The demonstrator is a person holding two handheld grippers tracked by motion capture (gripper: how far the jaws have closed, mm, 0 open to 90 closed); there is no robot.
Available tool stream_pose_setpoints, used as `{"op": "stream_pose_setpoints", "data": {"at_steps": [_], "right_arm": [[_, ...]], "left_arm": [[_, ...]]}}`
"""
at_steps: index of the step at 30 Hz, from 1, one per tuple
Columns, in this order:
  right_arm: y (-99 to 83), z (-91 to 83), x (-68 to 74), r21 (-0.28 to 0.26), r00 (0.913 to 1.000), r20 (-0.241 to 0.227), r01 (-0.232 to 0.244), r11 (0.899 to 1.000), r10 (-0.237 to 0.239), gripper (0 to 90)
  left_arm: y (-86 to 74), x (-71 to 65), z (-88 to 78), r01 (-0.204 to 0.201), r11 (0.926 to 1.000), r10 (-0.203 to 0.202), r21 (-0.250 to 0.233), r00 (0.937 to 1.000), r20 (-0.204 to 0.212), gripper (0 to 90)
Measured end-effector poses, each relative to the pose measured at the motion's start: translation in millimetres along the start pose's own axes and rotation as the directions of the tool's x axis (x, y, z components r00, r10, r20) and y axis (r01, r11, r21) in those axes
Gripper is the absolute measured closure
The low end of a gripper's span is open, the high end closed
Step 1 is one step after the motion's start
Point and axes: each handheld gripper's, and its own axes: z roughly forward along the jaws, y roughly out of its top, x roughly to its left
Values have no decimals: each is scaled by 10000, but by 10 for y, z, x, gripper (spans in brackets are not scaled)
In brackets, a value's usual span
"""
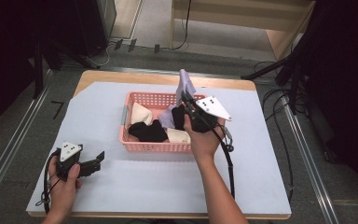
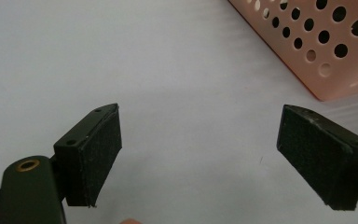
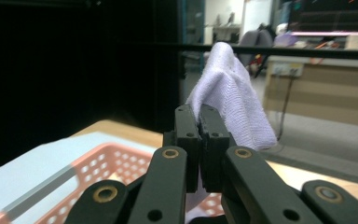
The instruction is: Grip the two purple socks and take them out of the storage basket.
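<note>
A pink perforated basket (image 1: pixel 140 146) sits mid-table on a white sheet and holds cream and black cloths. My right gripper (image 1: pixel 185 95) hovers over the basket's right half, shut on a lavender sock (image 1: pixel 184 84) that it has lifted; the sock trails down into the basket. In the right gripper view the jaws are pressed together on the sock (image 3: pixel 233 93), which bulges above them. My left gripper (image 1: pixel 99 157) rests near the table's front left, open, with nothing between its pads (image 2: pixel 100 149). The basket's corner (image 2: pixel 326 46) lies ahead of it to the right.
The white sheet (image 1: pixel 121 186) covers most of the wooden table. A black cloth (image 1: pixel 147 132) and cream cloths (image 1: pixel 140 113) lie in the basket. Cables trail on the floor to the right, and dark stands flank the table.
</note>
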Motion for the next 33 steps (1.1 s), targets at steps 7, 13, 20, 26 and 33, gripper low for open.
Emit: {"op": "stream_pose_setpoints", "data": {"at_steps": [7,13,20,26,33], "right_arm": [[96,-234,-329,-612,9971,721,-207,9979,251,889],[106,-399,-586,-719,9913,1274,-243,9971,333,889],[-94,-582,-896,-231,9779,2049,-372,9990,411,889],[-360,-699,-1059,680,9641,2647,-380,9970,187,890],[-595,-754,-1226,1452,9395,3242,-1648,9756,1104,775]], "left_arm": [[1,4,-1,-33,10000,33,19,10000,25,150],[1,4,-1,-40,10000,40,40,10000,4,149],[0,-1,-1,-7,10000,7,13,10000,-48,149],[1,-2,-1,5,10000,-5,34,10000,-59,149],[0,-3,1,11,10000,-11,27,10000,-66,149]]}}
